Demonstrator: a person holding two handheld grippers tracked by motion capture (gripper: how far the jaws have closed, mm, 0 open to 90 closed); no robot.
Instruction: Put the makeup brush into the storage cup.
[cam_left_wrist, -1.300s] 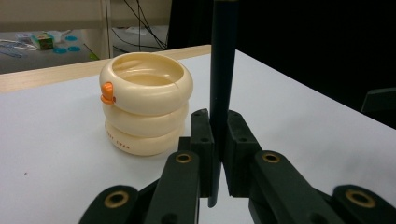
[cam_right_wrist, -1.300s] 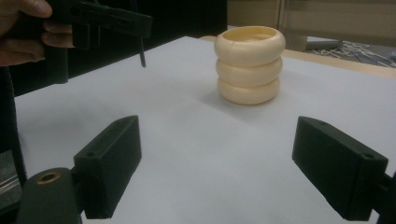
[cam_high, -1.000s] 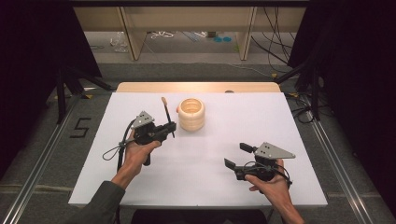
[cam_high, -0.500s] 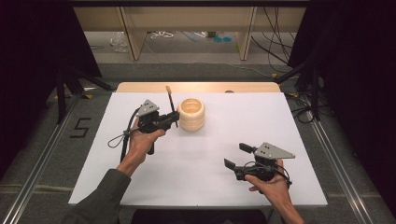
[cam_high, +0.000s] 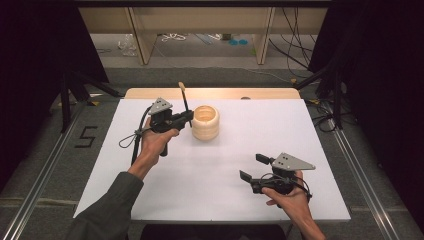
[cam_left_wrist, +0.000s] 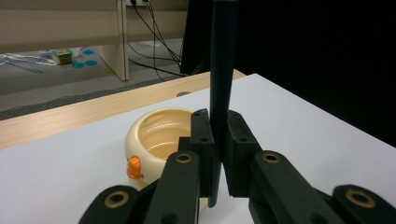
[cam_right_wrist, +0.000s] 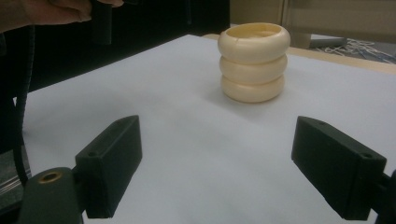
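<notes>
My left gripper (cam_high: 189, 118) (cam_left_wrist: 217, 128) is shut on a dark slender stick (cam_high: 185, 102) (cam_left_wrist: 223, 70) that stands nearly upright, its pale end on top. It hovers just left of a cream ribbed cup (cam_high: 206, 122) (cam_left_wrist: 156, 133) (cam_right_wrist: 253, 60) standing in the far middle of the white table (cam_high: 150, 200). The stick's lower end hangs beside the cup, outside its rim. A small orange knob (cam_left_wrist: 133, 167) shows on the cup's side. My right gripper (cam_high: 253, 167) (cam_right_wrist: 217, 161) rests near the front right, open, nothing between its jaws.
A wooden strip (cam_high: 150, 93) runs along the table's far edge. Beyond it lie a floor with cables (cam_high: 295, 50) and wooden furniture legs (cam_high: 140, 40). A cable (cam_high: 132, 140) trails from the left gripper over the table.
The left hand has carried the stick away from the person and upward, ending close beside the cup. The right hand and its gripper have stayed put.
</notes>
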